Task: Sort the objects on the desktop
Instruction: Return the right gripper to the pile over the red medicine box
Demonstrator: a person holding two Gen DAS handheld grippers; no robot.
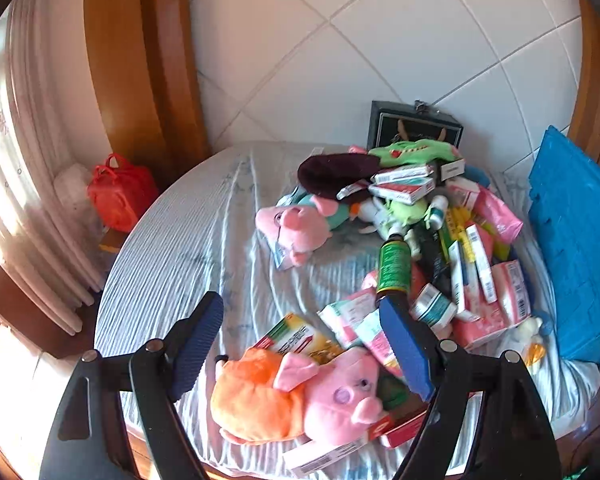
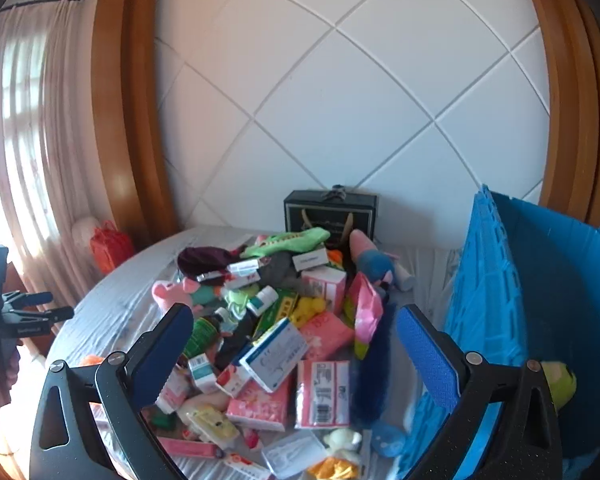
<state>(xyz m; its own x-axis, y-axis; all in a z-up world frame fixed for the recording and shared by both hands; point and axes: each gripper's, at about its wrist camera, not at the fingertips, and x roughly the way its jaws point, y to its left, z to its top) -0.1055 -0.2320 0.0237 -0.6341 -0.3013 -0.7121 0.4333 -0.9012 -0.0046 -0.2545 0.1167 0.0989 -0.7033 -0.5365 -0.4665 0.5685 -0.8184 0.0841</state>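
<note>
No word, brand or number can be read in either view. Barcodes show on the pink packets [image 2: 322, 394] just in front of the blue-and-white box [image 2: 274, 354], but their digits and the boxes' print are blurred.

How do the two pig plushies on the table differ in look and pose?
The near pig plush has an orange body and lies on medicine boxes at the table's front edge, between the open left gripper's fingers in view. The far pig plush has a teal body and lies further back at the pile's left edge, partly on the bedsheet-like cloth. Both have pink heads and lie on their sides.
</note>
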